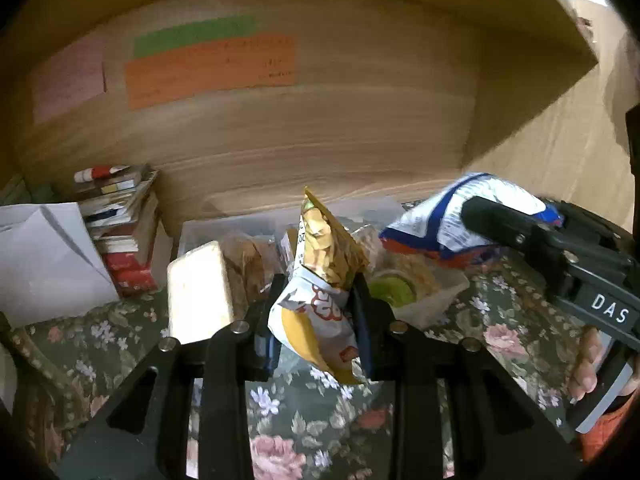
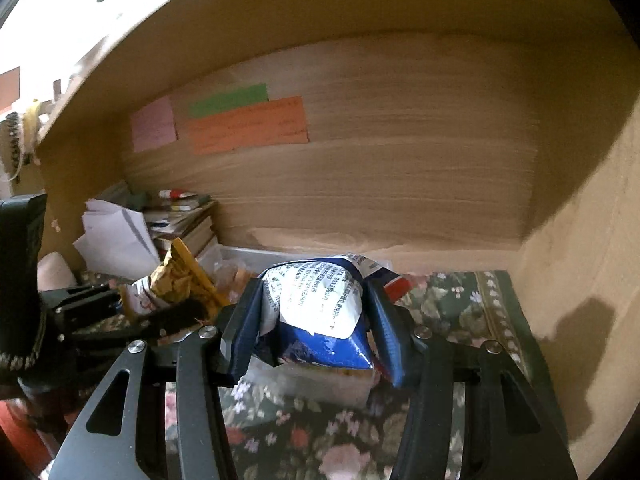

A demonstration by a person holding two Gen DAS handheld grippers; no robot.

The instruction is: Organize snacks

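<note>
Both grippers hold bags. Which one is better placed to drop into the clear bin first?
Probably left: the left gripper holds the yellow bag just before the bin; the blue bag sits off to its right.

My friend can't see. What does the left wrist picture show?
The left gripper holds a yellow and white snack bag above a clear bin of snacks. The right gripper holds a blue and white bag beside it.
</note>
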